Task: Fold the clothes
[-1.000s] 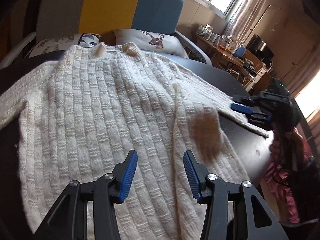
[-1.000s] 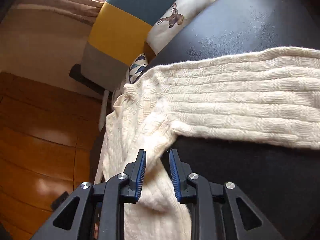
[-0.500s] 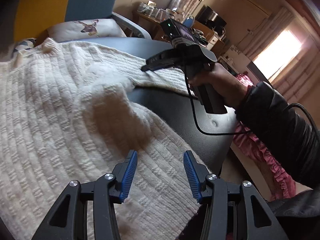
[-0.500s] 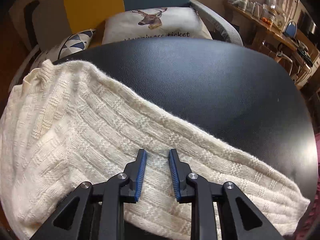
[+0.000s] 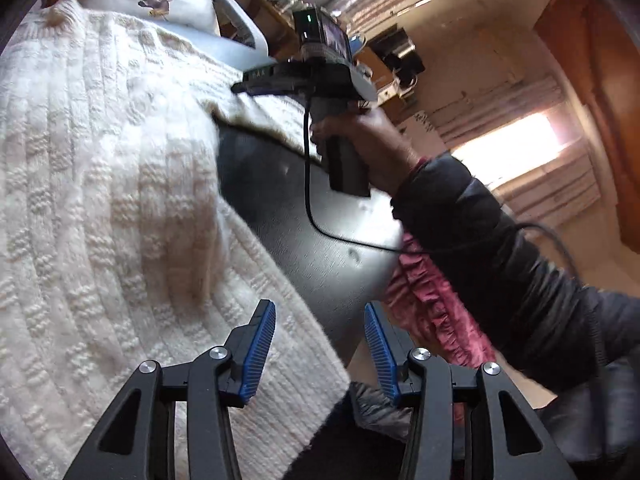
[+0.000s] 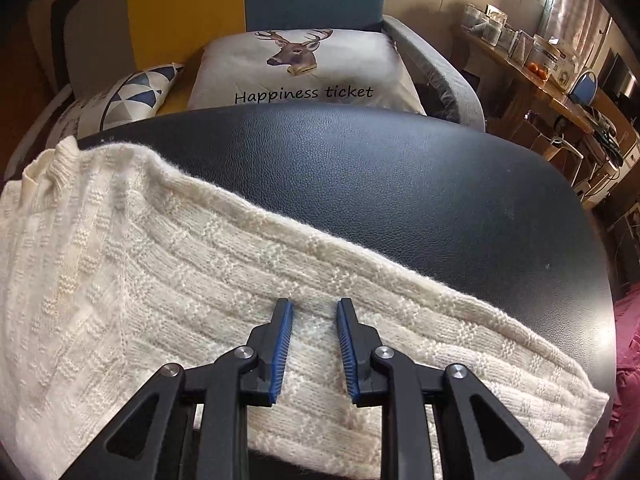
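Note:
A cream knit sweater (image 5: 100,200) lies spread flat on a black leather-look table (image 5: 288,216). My left gripper (image 5: 318,306) is open, low over the sweater's lower right hem corner and the table edge. The right gripper (image 5: 240,87), held in a person's hand (image 5: 360,132), hovers over the outstretched right sleeve. In the right wrist view, the right gripper (image 6: 314,303) is open just above the middle of that sleeve (image 6: 480,352), with nothing between its pads. The sleeve runs to the right, and its cuff (image 6: 580,404) lies at the table (image 6: 400,184) edge.
Behind the table stands an armchair (image 6: 432,68) with a deer cushion (image 6: 296,68) and a triangle-patterned cushion (image 6: 132,96). A cluttered wooden desk (image 6: 540,60) is at the far right. Pink ruffled fabric (image 5: 432,292) and a dark jacket sleeve (image 5: 500,248) are beside the table's right edge.
My left gripper has swung right, from the sweater's middle to its lower right hem corner. The right gripper moved from the underarm to over the mid sleeve and has since held there.

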`<control>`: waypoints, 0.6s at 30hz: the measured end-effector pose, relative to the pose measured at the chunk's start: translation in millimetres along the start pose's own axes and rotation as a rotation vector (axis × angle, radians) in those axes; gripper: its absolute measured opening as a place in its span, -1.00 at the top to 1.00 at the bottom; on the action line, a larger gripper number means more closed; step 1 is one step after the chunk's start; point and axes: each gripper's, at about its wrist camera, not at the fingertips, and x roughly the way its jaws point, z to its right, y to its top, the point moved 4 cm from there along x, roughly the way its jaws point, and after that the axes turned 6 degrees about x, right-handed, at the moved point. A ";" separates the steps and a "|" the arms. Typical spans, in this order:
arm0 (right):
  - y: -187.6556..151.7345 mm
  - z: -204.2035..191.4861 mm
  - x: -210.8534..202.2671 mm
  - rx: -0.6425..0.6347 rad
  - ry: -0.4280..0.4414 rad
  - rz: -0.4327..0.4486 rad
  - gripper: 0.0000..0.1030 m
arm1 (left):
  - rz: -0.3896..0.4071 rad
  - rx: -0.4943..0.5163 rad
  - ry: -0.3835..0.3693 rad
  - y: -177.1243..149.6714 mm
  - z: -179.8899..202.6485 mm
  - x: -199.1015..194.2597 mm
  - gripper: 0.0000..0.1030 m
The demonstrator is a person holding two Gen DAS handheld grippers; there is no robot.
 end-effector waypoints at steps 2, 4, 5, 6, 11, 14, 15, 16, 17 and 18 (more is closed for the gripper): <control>-13.6 -0.9 -11.6 0.085 0.133 -0.014 0.52 | 0.091 -0.021 0.087 8.3 -12.4 -32.2 0.08; -35.8 -4.7 -16.5 0.189 0.303 -0.074 0.52 | 0.159 -0.073 0.187 10.1 -33.7 -63.5 0.07; -46.7 -6.6 -19.4 0.241 0.387 -0.104 0.52 | 0.180 -0.102 0.239 8.5 -46.5 -77.4 0.07; -57.3 -8.3 -22.6 0.292 0.472 -0.134 0.52 | 0.196 -0.128 0.298 5.7 -59.1 -90.0 0.07; -106.0 -13.6 -28.9 0.538 0.766 -0.233 0.50 | 0.229 -0.254 0.433 -26.9 -99.9 -128.8 0.07; -113.4 -21.3 -19.9 0.622 0.838 -0.240 0.47 | 0.228 -0.282 0.480 -43.4 -112.7 -134.1 0.04; -115.0 -25.7 -16.7 0.648 0.866 -0.250 0.46 | 0.227 -0.285 0.491 -48.1 -114.1 -132.7 0.03; -116.3 -29.9 -13.6 0.673 0.893 -0.259 0.46 | 0.224 -0.286 0.493 -52.2 -116.2 -130.1 0.03; -114.6 -32.9 -11.2 0.686 0.902 -0.254 0.45 | 0.225 -0.285 0.493 -54.5 -118.2 -129.1 0.01; -115.2 -35.4 -10.0 0.686 0.878 -0.242 0.45 | 0.231 -0.280 0.495 -57.6 -117.5 -129.5 0.01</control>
